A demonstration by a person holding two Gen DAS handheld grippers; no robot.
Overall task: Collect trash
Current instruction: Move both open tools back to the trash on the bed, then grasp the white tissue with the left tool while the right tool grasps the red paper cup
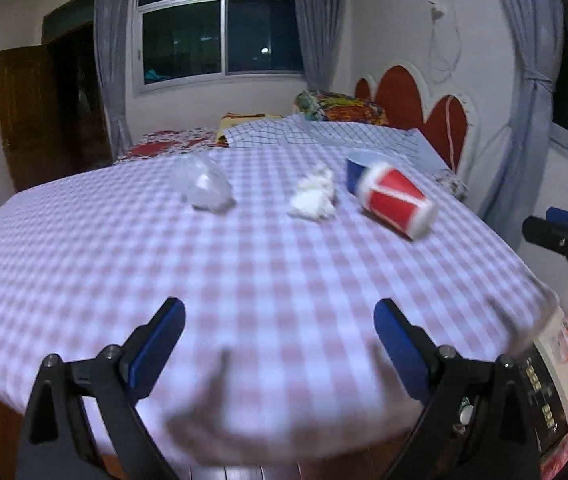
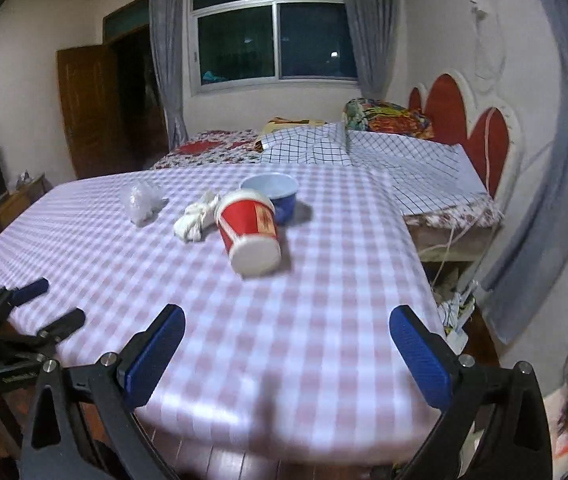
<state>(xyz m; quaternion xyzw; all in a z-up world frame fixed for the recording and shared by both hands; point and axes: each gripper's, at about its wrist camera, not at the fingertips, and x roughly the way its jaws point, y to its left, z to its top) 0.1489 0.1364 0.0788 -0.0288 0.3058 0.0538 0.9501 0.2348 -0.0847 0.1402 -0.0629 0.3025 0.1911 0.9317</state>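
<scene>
On the pink checked tablecloth (image 1: 244, 280) (image 2: 124, 264) lie a red paper cup on its side (image 1: 397, 199) (image 2: 252, 232), a blue cup (image 1: 357, 168) (image 2: 274, 196) behind it, a crumpled white tissue (image 1: 313, 196) (image 2: 198, 218) and a crumpled clear plastic bag (image 1: 206, 188) (image 2: 144, 200). My left gripper (image 1: 280, 344) is open and empty above the table's near edge; it also shows in the right wrist view (image 2: 50, 304). My right gripper (image 2: 287, 352) is open and empty near the table's front right corner; its tip shows at the right of the left wrist view (image 1: 563, 228).
A bed with a checked sheet (image 2: 383, 156) and a red headboard (image 2: 463, 120) stands behind the table. A wooden door (image 2: 92, 108) is at the back left. Clutter lies on the floor (image 2: 455, 304) right of the table.
</scene>
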